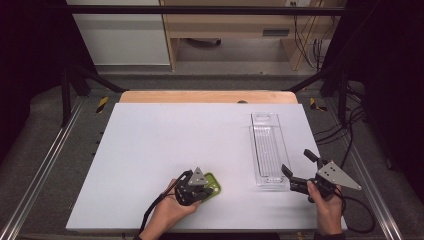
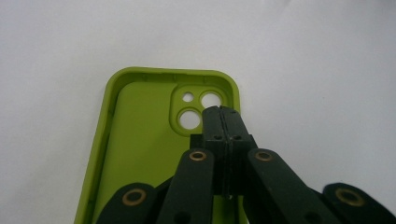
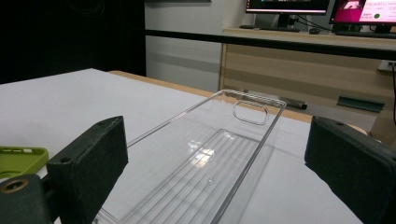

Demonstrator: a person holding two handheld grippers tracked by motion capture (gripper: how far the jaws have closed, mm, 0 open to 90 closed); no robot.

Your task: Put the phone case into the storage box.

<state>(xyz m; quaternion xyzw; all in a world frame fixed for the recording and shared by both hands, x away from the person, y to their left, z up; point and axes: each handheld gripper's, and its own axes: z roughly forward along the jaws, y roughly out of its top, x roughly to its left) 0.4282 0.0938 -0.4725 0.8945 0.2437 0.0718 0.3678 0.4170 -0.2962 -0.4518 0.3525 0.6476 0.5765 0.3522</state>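
Observation:
A lime-green phone case (image 1: 215, 183) lies inside-up on the white table (image 1: 165, 140) near the front edge. My left gripper (image 1: 205, 189) is over it, held from below by a hand. In the left gripper view the case (image 2: 140, 135) shows its camera cut-outs, and my left gripper (image 2: 222, 114) is shut with its tips resting beside those holes, nothing between the jaws. My right gripper (image 1: 297, 162) stands open at the near end of a clear plastic tray (image 1: 265, 117). From the right gripper view the tray (image 3: 254, 100) runs away between the wide jaws of my right gripper (image 3: 219, 163), and the case (image 3: 21, 158) shows at the left.
The tray is long and narrow, empty, with a handle slot at its far end. The table's wooden far edge (image 1: 207, 96) lies behind the white top. A black frame and metal rails (image 1: 45, 165) run along both sides. Wooden furniture and cables stand beyond.

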